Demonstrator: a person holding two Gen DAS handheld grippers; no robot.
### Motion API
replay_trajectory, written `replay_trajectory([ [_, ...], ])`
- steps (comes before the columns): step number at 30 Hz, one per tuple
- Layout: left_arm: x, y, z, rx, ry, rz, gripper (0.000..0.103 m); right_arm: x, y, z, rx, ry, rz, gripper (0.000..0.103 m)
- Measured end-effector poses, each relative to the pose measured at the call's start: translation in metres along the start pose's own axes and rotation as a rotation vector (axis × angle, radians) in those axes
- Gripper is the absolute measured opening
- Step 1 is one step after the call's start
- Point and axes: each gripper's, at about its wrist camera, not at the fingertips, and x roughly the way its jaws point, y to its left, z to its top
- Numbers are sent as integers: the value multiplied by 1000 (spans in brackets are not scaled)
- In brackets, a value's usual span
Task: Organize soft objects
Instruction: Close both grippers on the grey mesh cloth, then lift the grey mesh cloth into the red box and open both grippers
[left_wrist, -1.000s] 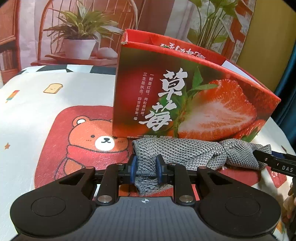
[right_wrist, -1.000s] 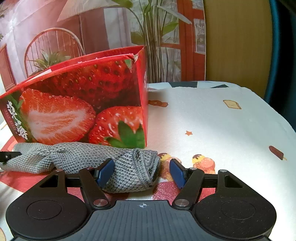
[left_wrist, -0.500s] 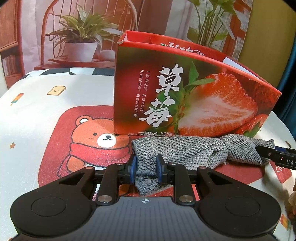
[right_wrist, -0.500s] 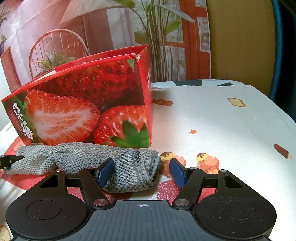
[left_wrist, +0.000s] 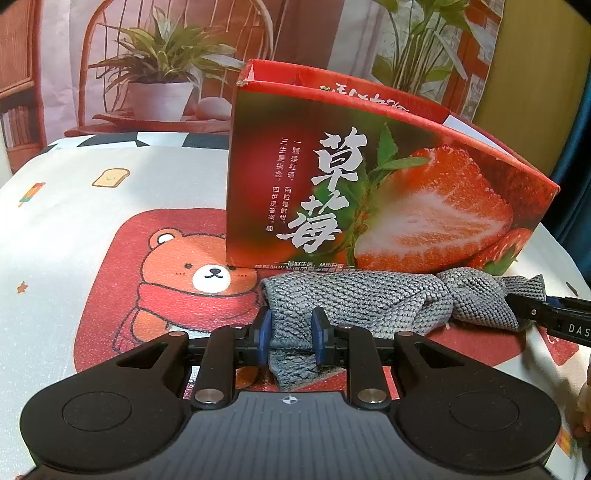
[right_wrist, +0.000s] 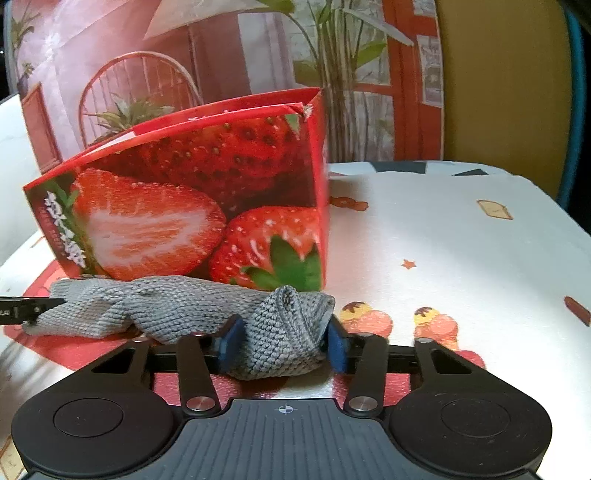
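Your left gripper (left_wrist: 291, 341) is clamped on one end of the grey knitted cloth (left_wrist: 369, 299) lying on the tablecloth (right_wrist: 461, 236) along the front of the strawberry box (left_wrist: 369, 192), and your right gripper (right_wrist: 282, 343) has just closed, pinching the bunched other end.

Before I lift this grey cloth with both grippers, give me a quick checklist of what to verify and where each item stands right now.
1. Left gripper pinching one end of the grey cloth: ok.
2. Right gripper on the other end: its jaws have just been closing, pads now against the bunched fabric: ok.
3. Cloth free of the strawberry box: it lies along the box's base; touching or not, cannot tell.
4. Box open at the top to receive the cloth: ok.
5. Room inside the box: cannot tell, interior hidden.
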Motion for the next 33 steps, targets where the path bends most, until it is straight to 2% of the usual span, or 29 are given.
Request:
replay_trajectory([
  [1,0,1,0,-5,3,-7,24,-1,0,0,0,1,6,32],
  [3,-3,2,0,-3,5,-35,15,-2,-1,1,7,3,20,26],
  [5,-6,0,-1,14,-1,-45,13,-5,-4,1,31,3,29,22],
  [11,-21,-1,1,25,-35,-46,12,-21,-2,2,80,-20,51,18],
  [14,-37,-2,9,45,-88,-59,12,-36,2,10,75,-65,80,18],
  [19,-74,-6,29,86,-227,-80,11,-60,10,28,39,-147,115,17],
  [27,-113,-13,64,97,-375,-81,11,-93,21,76,-1,-304,170,17],
  [31,-113,-17,93,131,-380,-85,11,-94,26,109,-39,-336,175,17],
  [33,-108,-20,111,172,-327,-102,11,-91,29,121,-68,-334,166,17],
])
